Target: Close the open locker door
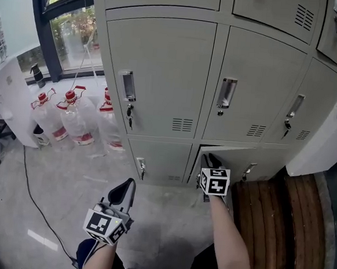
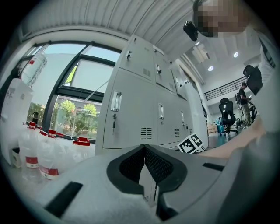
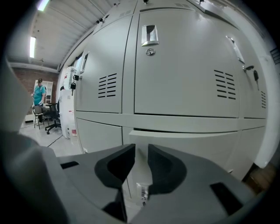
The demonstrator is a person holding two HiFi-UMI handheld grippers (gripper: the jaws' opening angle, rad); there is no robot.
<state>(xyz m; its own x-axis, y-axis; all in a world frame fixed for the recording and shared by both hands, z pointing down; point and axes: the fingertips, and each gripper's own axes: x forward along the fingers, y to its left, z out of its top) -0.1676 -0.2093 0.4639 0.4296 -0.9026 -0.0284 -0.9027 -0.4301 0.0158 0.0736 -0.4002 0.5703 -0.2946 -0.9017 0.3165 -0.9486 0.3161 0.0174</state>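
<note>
The locker door [image 1: 239, 157] in the bottom row, 2nd from the left of the lockers in the head view, stands slightly ajar: its left edge sits a little out from the grey cabinet frame [image 1: 193, 156], with a dark gap along its top. In the right gripper view the same door [image 3: 188, 148] juts forward under the closed locker above it.

The right tool [image 1: 211, 158] is up against the face of this door near its free left edge. Its jaws are released, with a narrow gap between them [image 3: 141, 146] and nothing clamped there; only the door panel shows beyond them.

The left tool [image 1: 131, 182] is held over the floor, well apart from the lockers and lower in the head view than the right one. Its jaws are clenched tip to tip on nothing [image 2: 145, 148].

To the left of the lockers, 3 red-capped water jugs [image 1: 71, 117] stand on the floor by the window [image 1: 72, 30]. A black cable [image 1: 35, 202] trails across the floor. Keys [image 1: 129, 120] hang from the lock of the middle-row locker at left.
</note>
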